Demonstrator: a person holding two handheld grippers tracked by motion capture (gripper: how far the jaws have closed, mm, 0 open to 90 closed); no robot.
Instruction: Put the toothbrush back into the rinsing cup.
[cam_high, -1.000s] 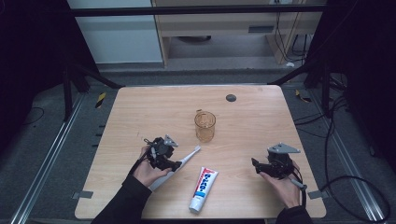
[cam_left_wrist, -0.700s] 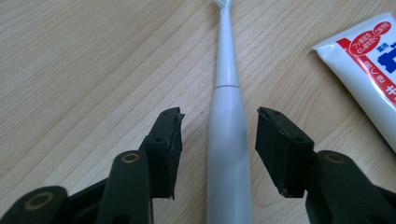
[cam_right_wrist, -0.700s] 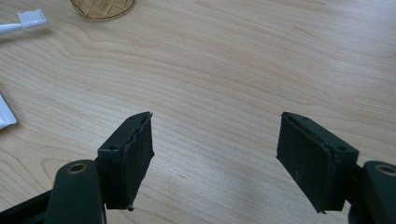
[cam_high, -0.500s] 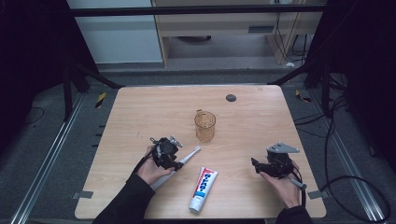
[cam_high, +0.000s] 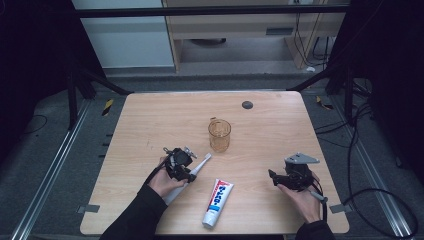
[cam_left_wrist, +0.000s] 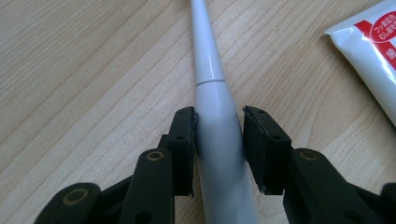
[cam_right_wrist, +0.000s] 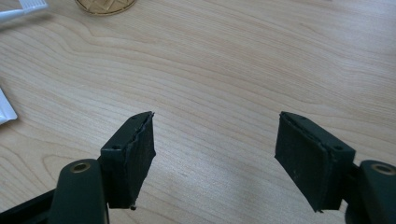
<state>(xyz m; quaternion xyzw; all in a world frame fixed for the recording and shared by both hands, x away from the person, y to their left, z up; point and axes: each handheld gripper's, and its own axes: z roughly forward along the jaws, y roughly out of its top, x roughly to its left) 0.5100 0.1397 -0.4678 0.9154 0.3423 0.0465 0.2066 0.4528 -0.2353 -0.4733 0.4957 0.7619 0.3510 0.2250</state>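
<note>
Here, seen from above, a pale wooden table (cam_high: 150, 120) holds a white electric toothbrush (cam_high: 195, 167) lying flat at a slant near the front left, its head toward an amber glass cup (cam_high: 219, 135) standing upright mid-table. A white and red toothpaste tube (cam_high: 217, 202) lies flat just right of the toothbrush, apart from it.

The left gripper (cam_high: 186, 171) is over the toothbrush handle. The left gripper view brings this close: the jaws have just been closing, and the thick grey-white handle (cam_left_wrist: 219, 140) sits between them. The left pad (cam_left_wrist: 187, 140) touches the handle; at the right pad a thin gap seems to remain, though I cannot tell for certain. This view also catches a corner of the toothpaste tube (cam_left_wrist: 369, 51).

The right gripper (cam_high: 272, 176) is low over bare wood at the front right, well apart from everything. The right gripper view (cam_right_wrist: 215, 140) shows its jaws spread wide with nothing between them, and the cup's base (cam_right_wrist: 105, 5) at the top edge.
</note>
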